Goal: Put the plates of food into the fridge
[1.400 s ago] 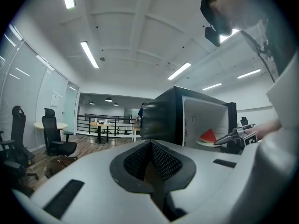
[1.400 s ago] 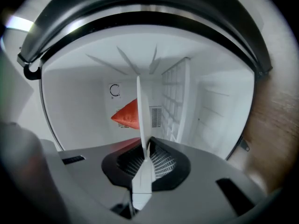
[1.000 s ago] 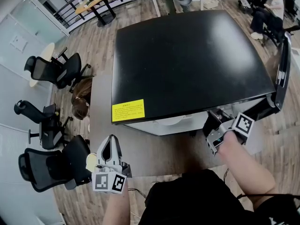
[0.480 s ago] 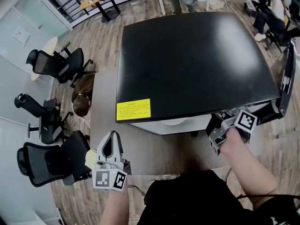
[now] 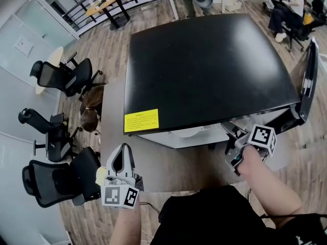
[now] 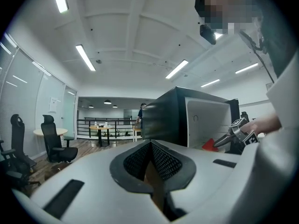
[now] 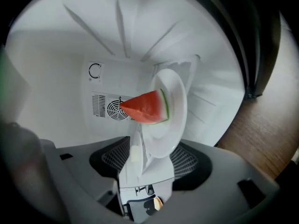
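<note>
Plate with a watermelon slice is already inside the fridge, close to the white back wall and its fan vent. It looks to lie flat on the fridge's white floor. It shows sideways only because the right gripper is rolled on its side to take the rim from above and below. Its jaws have just been opening and stand wide, with the rim between them but the pads seemingly off it, so I judge this a release. Fridge door hangs open at the right for access. Left gripper hovers out front over the bench, jaws tip to tip with nothing in them, clear of the opening. Next move likely calls for backing the right gripper out level so it doesn't drag the plate.
</note>
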`<state>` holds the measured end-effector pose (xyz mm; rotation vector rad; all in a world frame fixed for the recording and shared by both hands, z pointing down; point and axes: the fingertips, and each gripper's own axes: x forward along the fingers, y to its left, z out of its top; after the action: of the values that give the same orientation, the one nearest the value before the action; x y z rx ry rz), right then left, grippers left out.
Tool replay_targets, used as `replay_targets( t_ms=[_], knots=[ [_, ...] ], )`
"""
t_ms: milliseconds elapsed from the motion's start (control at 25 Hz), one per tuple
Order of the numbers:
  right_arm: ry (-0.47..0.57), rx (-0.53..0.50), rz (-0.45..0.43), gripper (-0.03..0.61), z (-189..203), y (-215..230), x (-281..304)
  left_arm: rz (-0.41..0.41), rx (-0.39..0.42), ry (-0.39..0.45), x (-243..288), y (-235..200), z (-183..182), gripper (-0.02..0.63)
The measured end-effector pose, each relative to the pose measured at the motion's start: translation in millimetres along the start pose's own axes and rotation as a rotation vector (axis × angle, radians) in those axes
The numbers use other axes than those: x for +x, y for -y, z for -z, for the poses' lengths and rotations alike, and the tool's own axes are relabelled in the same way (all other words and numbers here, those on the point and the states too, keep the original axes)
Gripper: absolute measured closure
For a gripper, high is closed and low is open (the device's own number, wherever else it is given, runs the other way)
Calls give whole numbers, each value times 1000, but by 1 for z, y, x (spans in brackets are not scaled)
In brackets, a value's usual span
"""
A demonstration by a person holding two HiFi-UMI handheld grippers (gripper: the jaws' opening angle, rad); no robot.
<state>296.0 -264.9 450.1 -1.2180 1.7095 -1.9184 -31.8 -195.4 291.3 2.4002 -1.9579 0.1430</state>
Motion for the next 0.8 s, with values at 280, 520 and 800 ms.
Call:
replay_targets(
  t_ms=[280, 520, 800],
  knots=[
    [42, 1, -85, 331, -3, 15, 4, 4, 3, 2, -4, 2, -1, 609],
    [-53, -83, -113, 333, 21, 21, 10, 4, -27, -11, -15, 0, 7, 609],
    [-46, -127, -233, 333, 29, 26, 17, 5, -15, -7, -36, -8, 11, 611]
  ],
)
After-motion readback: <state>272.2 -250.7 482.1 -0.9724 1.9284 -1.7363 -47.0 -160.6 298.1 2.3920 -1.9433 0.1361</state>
